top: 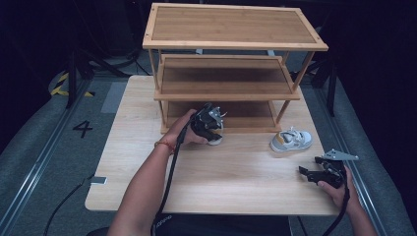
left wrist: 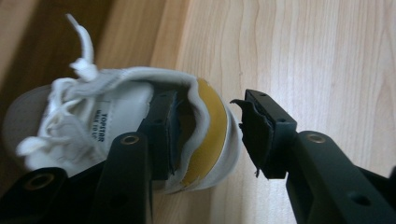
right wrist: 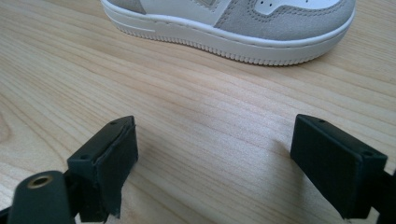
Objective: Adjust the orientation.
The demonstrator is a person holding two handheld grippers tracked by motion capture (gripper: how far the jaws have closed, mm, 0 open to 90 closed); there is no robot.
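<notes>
— How many shoes are there?
— Two. One white shoe (left wrist: pixel 116 121) with a yellow heel lies just before the lowest board of the wooden shelf (top: pixel 231 64). The other shoe (top: pixel 291 140), white and grey, stands to the right on the surface (top: pixel 147 162).
— And the tools?
— Two also. The left tool (left wrist: pixel 205 135) is spread (one jaw inside the heel opening, one outside). The right tool (right wrist: pixel 224 172) is spread wide, near the grey shoe, holding nothing.

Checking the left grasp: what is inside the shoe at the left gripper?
One jaw of the left gripper sits inside the shoe behind its heel collar; the other is outside, apart. Deeper inside is hidden.
</notes>
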